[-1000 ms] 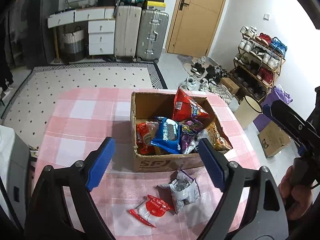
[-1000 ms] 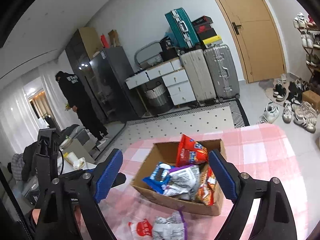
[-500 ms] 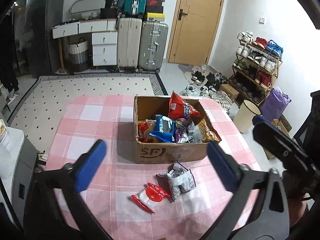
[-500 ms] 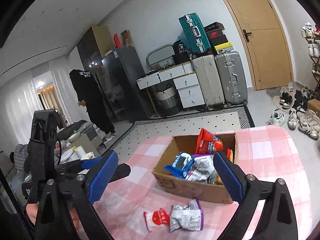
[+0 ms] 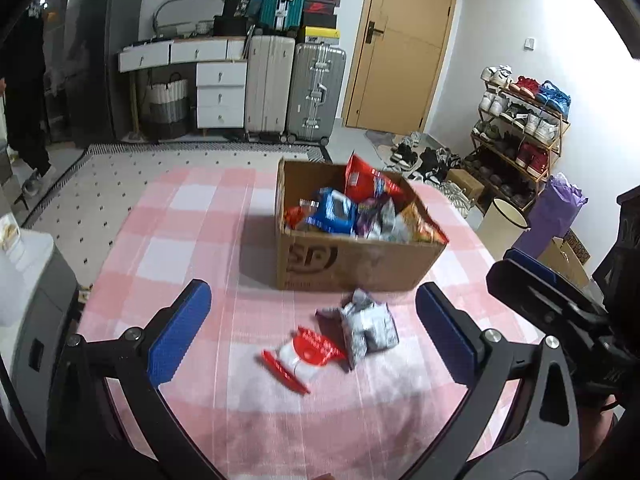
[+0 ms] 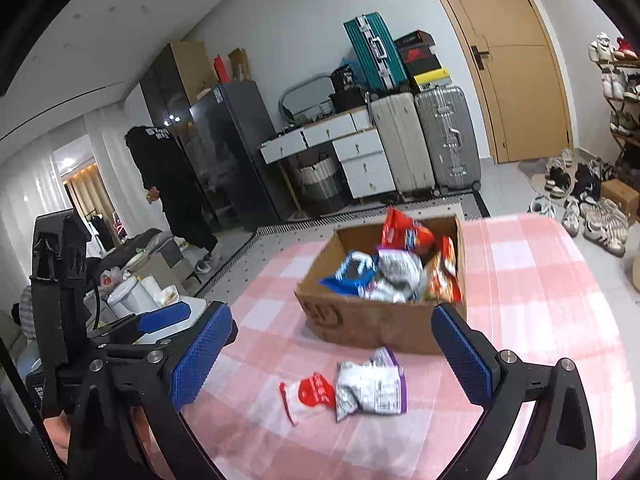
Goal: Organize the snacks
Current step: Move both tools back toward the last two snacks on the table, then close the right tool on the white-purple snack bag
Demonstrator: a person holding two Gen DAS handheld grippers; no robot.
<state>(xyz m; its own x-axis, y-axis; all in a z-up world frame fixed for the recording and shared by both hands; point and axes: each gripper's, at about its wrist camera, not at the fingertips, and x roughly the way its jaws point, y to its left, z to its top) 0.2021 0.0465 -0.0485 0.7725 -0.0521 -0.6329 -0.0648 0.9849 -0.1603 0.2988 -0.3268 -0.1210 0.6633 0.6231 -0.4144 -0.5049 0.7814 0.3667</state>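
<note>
Loose on the pink checked tablecloth [image 5: 192, 216] lie two snack packets, touching each other: a crumpled silver packet [image 5: 370, 326] with a purple edge, and a red and white packet [image 5: 306, 354] on its left, lying a little nearer the cameras. Both rest just in front of the cardboard box [image 5: 352, 262], close to its front wall but apart from it. That box stands toward the far edge of the table, open at the top and heaped with more snacks: a blue bag [image 5: 334, 214], a red bag [image 5: 362, 182] standing up against the far wall, silver ones and an orange one at the right corner.

Above the near part of the table, the left gripper [image 5: 312, 332] hangs with its blue pads spread wide and nothing between them; the two loose packets show in the gap. To its right, the right gripper [image 6: 332, 358] is likewise spread wide and empty, the same packets [image 6: 370, 386] [image 6: 310, 394] lying between its fingers in that view. Whether either tool is actually low enough to touch the cloth is hard to tell through the blur.

Beyond the table are suitcases [image 5: 294, 88], white drawers [image 5: 220, 94], a wooden door [image 5: 404, 40] and a shoe rack [image 5: 520, 120].
</note>
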